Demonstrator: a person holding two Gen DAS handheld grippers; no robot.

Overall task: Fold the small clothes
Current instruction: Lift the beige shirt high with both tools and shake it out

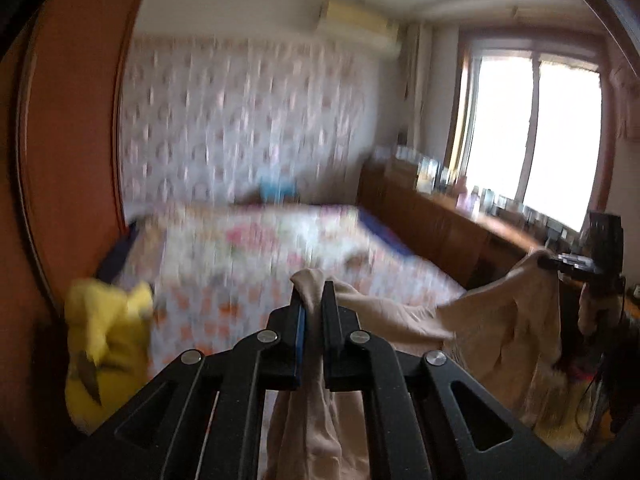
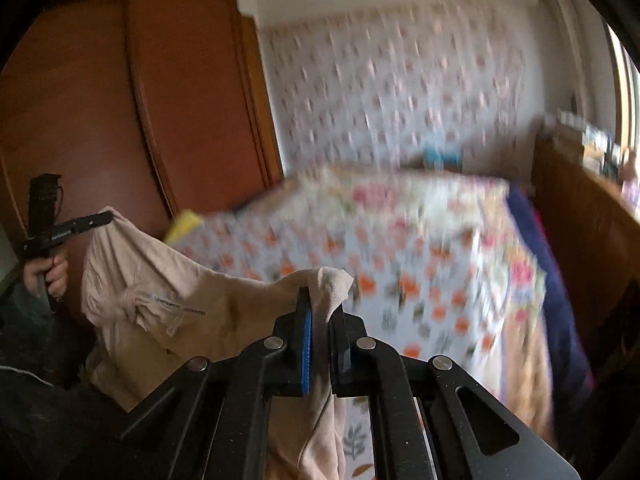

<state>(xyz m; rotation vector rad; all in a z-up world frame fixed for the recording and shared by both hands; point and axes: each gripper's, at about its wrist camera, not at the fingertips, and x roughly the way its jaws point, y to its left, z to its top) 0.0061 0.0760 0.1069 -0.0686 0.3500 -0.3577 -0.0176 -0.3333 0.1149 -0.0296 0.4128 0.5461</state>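
Beige garment (image 1: 500,320) hangs stretched sideways, left gripper (image 1: 314,300) and right gripper (image 2: 320,304) each pinching an end.

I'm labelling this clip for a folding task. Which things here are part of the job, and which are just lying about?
Part of the job: beige garment, pinched by left gripper and right gripper; floral bedspread below.

Lying about: yellow plush toy, wooden wardrobe, air conditioner, cluttered window ledge.

A beige garment (image 1: 500,320) is hanging before a bed (image 2: 420,248) showing orange-and-pink floral print; black tongs (image 2: 320,312) are showing blue pads (image 2: 307,344).
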